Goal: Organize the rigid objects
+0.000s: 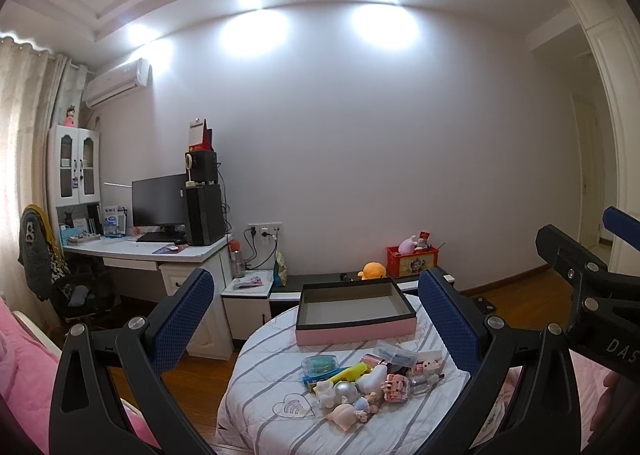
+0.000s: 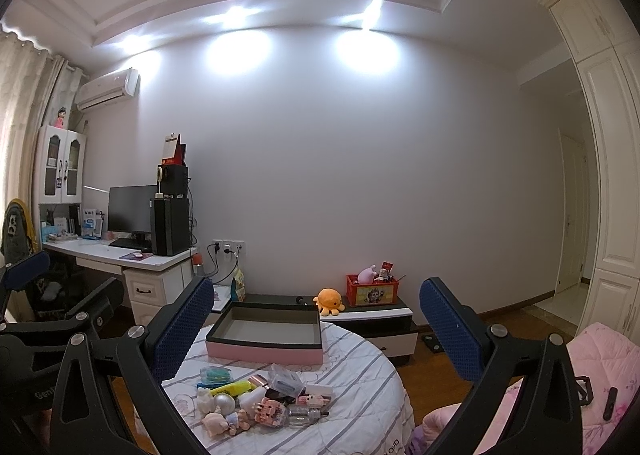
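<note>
we hold the left gripper (image 1: 316, 319) and the right gripper (image 2: 316, 321) side by side above the near edge of the round table (image 1: 256, 407), both with fingers spread wide and nothing between them. we judge this a starting pose: raised and drawn back so each camera takes in the whole pile before we choose a piece.

the things to sort lie heaped at the table's 6 o'clock: a yellow highlighter (image 1: 352, 370), a clear case with a teal thing inside (image 1: 319, 363), a silver ball (image 1: 346, 389), a pink block figure (image 2: 269, 410), a small clear bottle (image 2: 303, 416), pale figurines (image 1: 352, 413) and a clear box (image 2: 285, 379). they touch and overlap, so we expect to lift from the outer pieces first.

the open pink tray (image 1: 354, 329) sits at 12 o'clock, just beyond the pile, empty, its grey floor bare; we take it to be the place for the pieces, set near to keep each carry short.

the table wears a white quilted cloth with grey stripes, soft enough that small pieces may tip. around it: wooden floor, a desk with monitor (image 1: 159, 202) at 10 o'clock, an orange plush (image 2: 329, 301) on a low cabinet at 12, pink bedding (image 2: 600, 367) at 4.
</note>
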A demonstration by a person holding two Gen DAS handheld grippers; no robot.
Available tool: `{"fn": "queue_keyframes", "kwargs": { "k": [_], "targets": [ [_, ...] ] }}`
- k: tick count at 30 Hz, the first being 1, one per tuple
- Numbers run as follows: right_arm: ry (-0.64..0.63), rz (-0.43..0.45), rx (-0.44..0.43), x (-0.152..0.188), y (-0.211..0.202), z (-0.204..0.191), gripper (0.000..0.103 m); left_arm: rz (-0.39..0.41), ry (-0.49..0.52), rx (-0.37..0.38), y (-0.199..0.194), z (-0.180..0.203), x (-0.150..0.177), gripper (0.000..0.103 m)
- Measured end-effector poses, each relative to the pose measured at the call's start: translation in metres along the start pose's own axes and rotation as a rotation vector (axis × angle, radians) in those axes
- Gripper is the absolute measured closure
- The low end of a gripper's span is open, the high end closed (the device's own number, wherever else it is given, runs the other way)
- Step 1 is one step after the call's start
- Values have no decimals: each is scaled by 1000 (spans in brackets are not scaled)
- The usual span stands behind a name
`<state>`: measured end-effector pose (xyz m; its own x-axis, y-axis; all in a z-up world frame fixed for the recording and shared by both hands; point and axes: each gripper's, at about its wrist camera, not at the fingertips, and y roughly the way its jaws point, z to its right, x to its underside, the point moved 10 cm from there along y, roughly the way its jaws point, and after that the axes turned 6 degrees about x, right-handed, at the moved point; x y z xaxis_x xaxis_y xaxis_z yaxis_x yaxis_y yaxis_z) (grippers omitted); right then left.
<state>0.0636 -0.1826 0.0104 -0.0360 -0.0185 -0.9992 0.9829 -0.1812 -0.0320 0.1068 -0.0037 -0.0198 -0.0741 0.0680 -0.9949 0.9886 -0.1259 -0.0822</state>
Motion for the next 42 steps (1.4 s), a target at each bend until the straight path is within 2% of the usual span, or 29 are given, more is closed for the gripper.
{"fn": "queue_keyframes", "kwargs": {
  "k": [6, 11, 15, 19, 24, 26, 30, 35, 39, 41, 42],
  "targets": [
    [15, -35, -14, 23, 22, 4, 0, -30, 5, 12, 24, 0, 24, 0],
    [24, -127, -41, 71, 62, 7, 0, -156, 2, 13, 71, -7, 87, 0],
    [0, -244, -40, 123, 98, 7, 0, -301, -16, 29, 108, -8, 152, 0],
    [0, -354, -41, 171, 124, 13, 0, -401, -2, 60, 130, -1, 205, 0],
    [-2, -489, -39, 229, 148, 21, 0, -507, 52, 102, 154, 17, 257, 0],
    [-4, -525, -35, 242, 153, 25, 0, -544, 55, 125, 165, 23, 273, 0],
    [-5, -571, -36, 264, 163, 29, 0, -600, 16, 144, 182, 23, 289, 0],
    [-17, -603, -43, 279, 175, 31, 0, -690, -83, 199, 200, 27, 313, 0],
    [-22, -623, -49, 287, 183, 33, 0, -682, -76, 202, 205, 28, 317, 0],
    [-22, -630, -56, 290, 186, 32, 0, -661, -80, 209, 205, 30, 315, 9],
    [-22, -633, -58, 291, 187, 31, 0, -654, -74, 210, 203, 29, 313, 16]
  ]
}}
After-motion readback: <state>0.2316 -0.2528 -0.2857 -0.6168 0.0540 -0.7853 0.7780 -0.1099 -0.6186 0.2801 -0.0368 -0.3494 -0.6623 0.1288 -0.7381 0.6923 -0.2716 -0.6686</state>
